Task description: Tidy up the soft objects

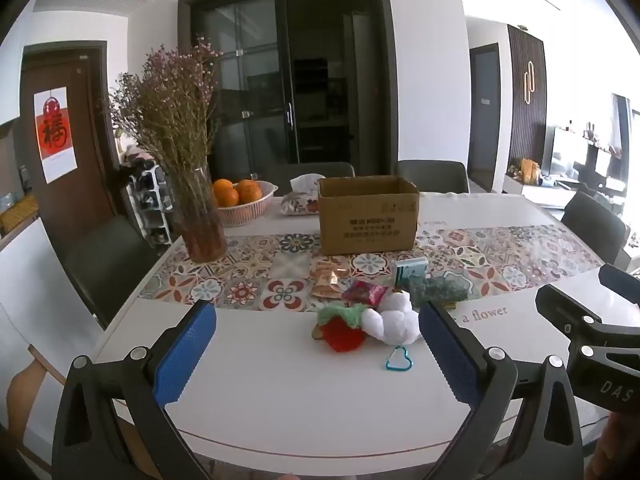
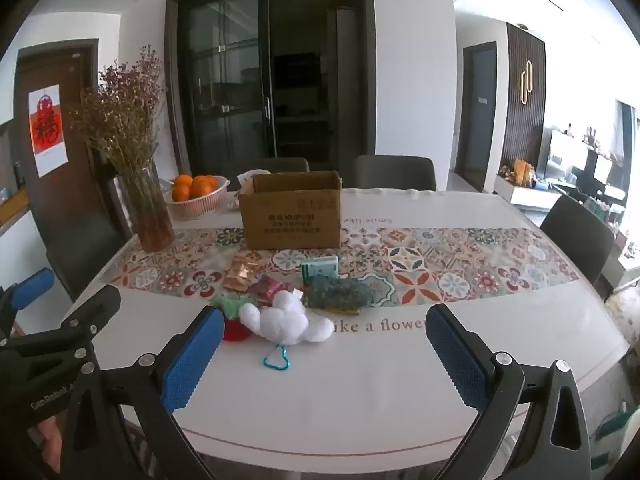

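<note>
A white plush toy point(image 1: 394, 320) point(image 2: 286, 318) with a teal clip point(image 1: 399, 360) point(image 2: 277, 358) lies on the white table. A red and green knitted strawberry point(image 1: 342, 326) point(image 2: 234, 322) touches its left side. Behind them lie a red packet point(image 1: 366, 292) point(image 2: 266, 288), a gold packet point(image 1: 326, 276) point(image 2: 240, 272), a dark green pouch point(image 1: 438, 290) point(image 2: 340, 292) and a small teal box point(image 1: 410, 270) point(image 2: 320, 270). An open cardboard box point(image 1: 368, 214) point(image 2: 292, 210) stands further back. My left gripper point(image 1: 318, 354) and right gripper point(image 2: 326, 356) are both open and empty, hovering near the table's front.
A glass vase of dried flowers point(image 1: 198, 216) point(image 2: 150, 208) stands at the left, with a basket of oranges point(image 1: 244, 200) point(image 2: 198, 194) and a tissue pack point(image 1: 298, 196) behind. Dark chairs point(image 1: 432, 176) point(image 2: 576, 232) surround the table. The table's front edge point(image 1: 320, 446) is near.
</note>
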Demonstrator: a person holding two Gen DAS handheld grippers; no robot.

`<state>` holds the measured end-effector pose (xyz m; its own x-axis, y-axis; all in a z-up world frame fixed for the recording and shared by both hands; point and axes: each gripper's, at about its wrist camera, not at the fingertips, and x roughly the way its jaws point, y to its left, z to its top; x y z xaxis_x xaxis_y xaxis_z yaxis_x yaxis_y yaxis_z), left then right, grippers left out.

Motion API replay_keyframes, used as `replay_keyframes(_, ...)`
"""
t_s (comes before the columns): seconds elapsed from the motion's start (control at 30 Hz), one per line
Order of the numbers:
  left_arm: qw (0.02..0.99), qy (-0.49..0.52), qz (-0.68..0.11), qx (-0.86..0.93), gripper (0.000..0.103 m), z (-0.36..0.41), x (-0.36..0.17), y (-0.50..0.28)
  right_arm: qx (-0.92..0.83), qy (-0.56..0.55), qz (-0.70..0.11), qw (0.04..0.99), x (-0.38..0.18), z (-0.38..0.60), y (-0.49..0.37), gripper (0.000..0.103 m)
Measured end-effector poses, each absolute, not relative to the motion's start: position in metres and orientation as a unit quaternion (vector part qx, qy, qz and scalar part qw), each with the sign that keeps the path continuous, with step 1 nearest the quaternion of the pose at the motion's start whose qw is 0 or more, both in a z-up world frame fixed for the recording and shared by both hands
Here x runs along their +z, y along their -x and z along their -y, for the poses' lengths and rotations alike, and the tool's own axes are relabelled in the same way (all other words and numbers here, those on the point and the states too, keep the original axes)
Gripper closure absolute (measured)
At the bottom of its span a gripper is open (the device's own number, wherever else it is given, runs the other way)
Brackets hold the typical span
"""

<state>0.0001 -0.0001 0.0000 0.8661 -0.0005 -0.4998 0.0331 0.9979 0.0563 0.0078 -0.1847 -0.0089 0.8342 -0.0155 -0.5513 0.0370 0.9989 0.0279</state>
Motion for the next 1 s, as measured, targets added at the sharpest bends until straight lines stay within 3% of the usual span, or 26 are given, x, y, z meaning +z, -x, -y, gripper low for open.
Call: replay_keyframes(1.0,0.971,-0.036,-0.237,-0.015,0.000,0.005,0.004,0.004,-0.021,-0.033,-0.277,0.960,-0.008,0.189,-0.006,0.001)
